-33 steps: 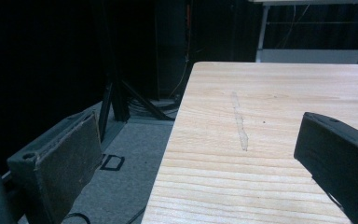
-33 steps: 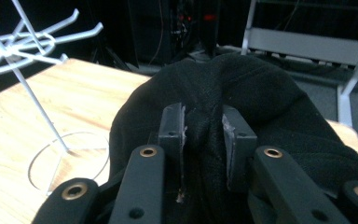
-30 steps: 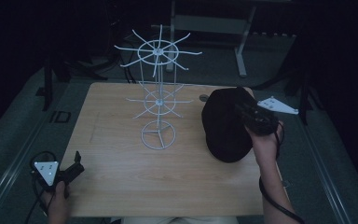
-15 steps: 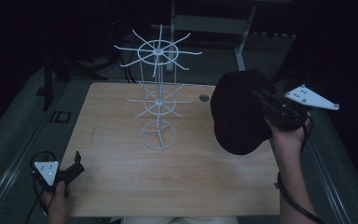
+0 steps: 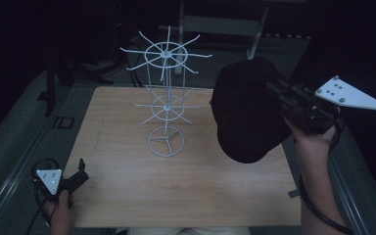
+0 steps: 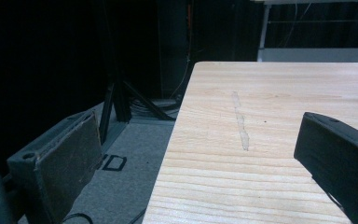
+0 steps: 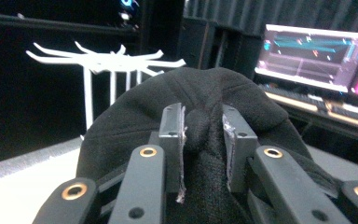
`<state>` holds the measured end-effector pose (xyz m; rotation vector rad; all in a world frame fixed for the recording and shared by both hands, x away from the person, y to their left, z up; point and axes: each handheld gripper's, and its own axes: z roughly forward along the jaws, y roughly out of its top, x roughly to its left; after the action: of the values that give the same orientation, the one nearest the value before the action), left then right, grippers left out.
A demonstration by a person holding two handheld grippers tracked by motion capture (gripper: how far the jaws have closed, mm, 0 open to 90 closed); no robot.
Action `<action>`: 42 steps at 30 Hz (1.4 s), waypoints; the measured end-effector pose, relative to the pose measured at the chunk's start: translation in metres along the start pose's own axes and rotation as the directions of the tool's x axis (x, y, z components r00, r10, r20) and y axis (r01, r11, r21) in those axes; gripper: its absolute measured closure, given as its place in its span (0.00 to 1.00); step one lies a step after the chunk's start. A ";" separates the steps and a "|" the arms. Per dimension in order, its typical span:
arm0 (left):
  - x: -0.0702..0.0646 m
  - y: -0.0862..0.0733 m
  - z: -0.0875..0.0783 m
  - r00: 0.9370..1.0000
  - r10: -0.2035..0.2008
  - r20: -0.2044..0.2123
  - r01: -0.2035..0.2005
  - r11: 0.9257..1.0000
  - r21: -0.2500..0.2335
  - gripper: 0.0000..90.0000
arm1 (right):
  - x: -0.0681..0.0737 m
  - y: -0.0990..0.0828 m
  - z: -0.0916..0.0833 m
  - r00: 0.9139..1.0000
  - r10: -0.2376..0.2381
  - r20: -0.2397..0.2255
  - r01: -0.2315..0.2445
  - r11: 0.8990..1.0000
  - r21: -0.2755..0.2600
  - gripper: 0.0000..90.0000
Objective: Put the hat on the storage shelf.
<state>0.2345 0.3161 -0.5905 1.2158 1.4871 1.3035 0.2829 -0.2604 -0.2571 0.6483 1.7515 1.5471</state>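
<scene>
Right claw pinches the hat; left claw idles open. I'd lift higher and drop it over a rack prong.

The right gripper pinches a fold of a black hat between its 2 jaws, with a white wire rack behind.

table: light wood | on it: white wire rack, mid-back
</scene>
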 end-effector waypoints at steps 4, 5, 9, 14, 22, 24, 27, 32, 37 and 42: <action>0.000 0.000 0.000 1.000 -0.001 0.000 0.001 1.000 -0.001 0.01 | 0.011 0.016 0.001 0.999 -0.020 -0.036 0.019 0.999 -0.030 0.82; 0.000 0.000 0.000 1.000 -0.001 0.000 0.001 1.000 -0.002 0.01 | 0.013 0.020 0.002 0.999 -0.028 -0.044 0.026 0.999 -0.040 0.82; 0.000 0.000 0.000 1.000 -0.001 0.001 0.001 1.000 0.000 0.01 | 0.025 0.037 0.002 0.995 -0.052 -0.083 0.045 0.996 -0.079 0.82; 0.000 0.000 0.000 1.000 -0.002 0.002 0.002 1.000 -0.001 0.01 | 0.038 0.050 0.006 0.990 -0.076 -0.119 0.064 0.993 -0.102 0.82; 0.001 0.000 0.000 1.000 -0.003 0.003 0.003 1.000 -0.001 0.01 | 0.063 0.058 0.023 0.974 -0.096 -0.204 0.076 0.992 -0.103 0.82; 0.001 0.000 0.000 1.000 -0.004 0.004 0.004 1.000 -0.001 0.01 | 0.068 0.058 0.027 0.972 -0.101 -0.213 0.080 0.991 -0.105 0.82; 0.001 0.000 0.000 1.000 -0.007 0.005 0.007 1.000 -0.002 0.01 | 0.074 0.058 0.032 0.967 -0.109 -0.230 0.088 0.991 -0.099 0.82; 0.001 0.000 0.000 1.000 -0.008 0.007 0.008 1.000 -0.003 0.01 | 0.081 0.047 0.040 0.961 -0.110 -0.255 0.095 0.993 -0.071 0.82; 0.001 0.000 0.000 1.000 -0.008 0.007 0.008 1.000 -0.001 0.01 | 0.085 0.037 0.043 0.956 -0.105 -0.275 0.094 0.994 -0.056 0.82; 0.001 0.000 0.000 1.000 -0.008 0.006 0.008 1.000 -0.001 0.01 | 0.087 0.031 0.045 0.952 -0.113 -0.285 0.103 0.993 -0.049 0.81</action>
<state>0.2342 0.3169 -0.5905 1.2113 1.4850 1.2941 0.2602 -0.1608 -0.2442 0.3154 1.9323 1.6548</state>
